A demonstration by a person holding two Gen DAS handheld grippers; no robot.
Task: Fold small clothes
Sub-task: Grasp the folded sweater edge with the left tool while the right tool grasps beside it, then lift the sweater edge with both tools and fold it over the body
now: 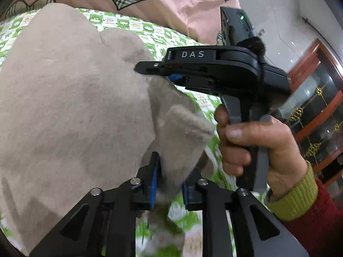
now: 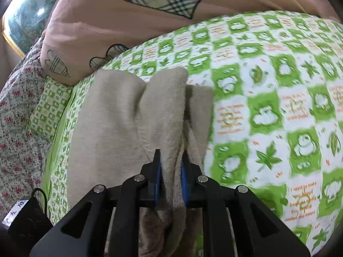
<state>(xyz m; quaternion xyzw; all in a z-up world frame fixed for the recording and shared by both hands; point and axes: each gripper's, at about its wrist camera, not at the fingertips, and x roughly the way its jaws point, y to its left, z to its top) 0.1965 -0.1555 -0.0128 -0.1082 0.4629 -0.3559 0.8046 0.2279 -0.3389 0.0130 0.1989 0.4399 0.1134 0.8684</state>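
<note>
A: Logging position. The beige fleece garment (image 2: 120,115) is lying partly on the green-checked bed sheet (image 2: 268,98), with one end lifted off the bed. The pink quilt (image 2: 103,21) is bunched behind it, and a floral cloth (image 2: 17,111) is showing at the far left of the right wrist view.

B: Jaws?

A: The right gripper (image 2: 170,171) is pinching a thick gathered ridge of the fleece, jaws narrow, blue pads pressing either side of the fold. The left gripper (image 1: 169,180) is doing likewise on a hanging flap near the garment's edge; its jaws are closing on cloth, though motion blur is softening the contact line.

B: Why two grips so close together?

A: My reading: both are taking hold along one edge so the cloth is hanging taut between them, ready to be carried over as a fold. The left wrist view is showing the right gripper (image 1: 150,70) meeting the fleece from the side, the person's right hand (image 1: 257,147) wrapping its handle.

B: Risk?

A: Plush fabric is compressing unevenly; a layer could be slipping out if the pull is uneven. Fold not yet laid flat.
</note>
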